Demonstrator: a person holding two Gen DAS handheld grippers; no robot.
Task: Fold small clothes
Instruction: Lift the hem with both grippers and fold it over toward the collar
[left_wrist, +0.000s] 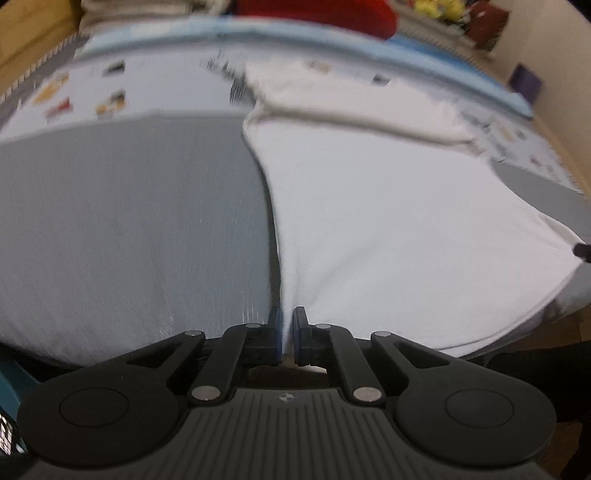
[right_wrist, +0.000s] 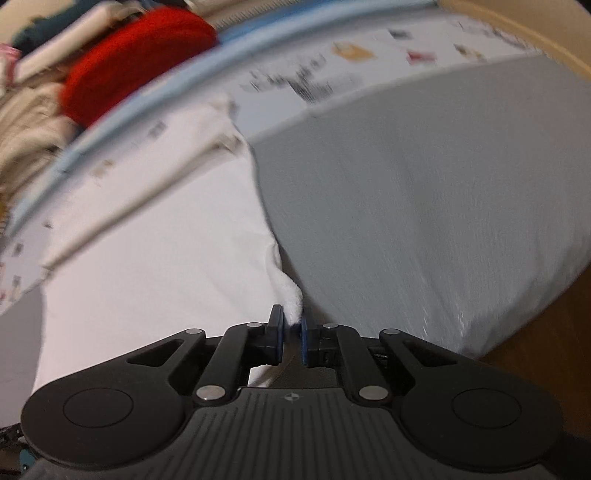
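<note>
While both grippers hold the near hem, I note that the white garment (left_wrist: 388, 221) runs away from the tools toward the far end of the grey pad (left_wrist: 129, 221), its long axis roughly along the line each tool points. My left gripper (left_wrist: 287, 334) has its jaws drawn together on the garment's left near corner, the cloth edge rising straight out from between the pads. My right gripper (right_wrist: 291, 336) is likewise clamped on a bunched tuft of the same white cloth at the opposite near corner. The garment lies flat beyond both tools, partly over the pad and partly over the printed sheet (left_wrist: 74, 92) behind. I judge the coming move to be a carry of this near edge forward over the far edge; neither hand is nearer.
</note>
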